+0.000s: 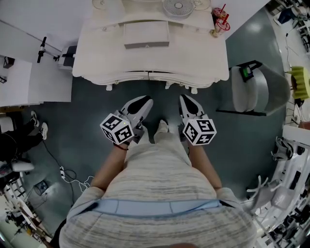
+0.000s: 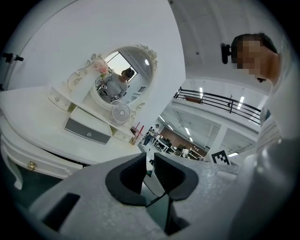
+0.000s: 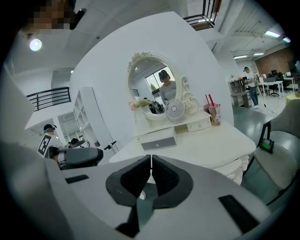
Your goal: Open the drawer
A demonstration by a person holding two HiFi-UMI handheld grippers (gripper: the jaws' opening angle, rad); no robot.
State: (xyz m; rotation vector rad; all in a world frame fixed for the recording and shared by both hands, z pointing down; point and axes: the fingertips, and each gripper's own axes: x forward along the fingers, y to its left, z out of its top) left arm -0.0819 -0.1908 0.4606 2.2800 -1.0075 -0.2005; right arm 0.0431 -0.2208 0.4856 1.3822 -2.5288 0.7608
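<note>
A white dressing table stands ahead of me. On its top sits a small drawer with a grey front, also seen as the grey drawer and the grey drawer. A front drawer with a gold knob shows under the table edge. My left gripper hangs short of the table over the floor; in its own view the left gripper has its jaws drawn to a thin slit, holding nothing. My right gripper is beside it, and the right gripper is shut and empty.
An oval mirror, a small fan and a cup with straws stand at the back of the table. A grey chair stands to the right. Cables lie on the floor at left.
</note>
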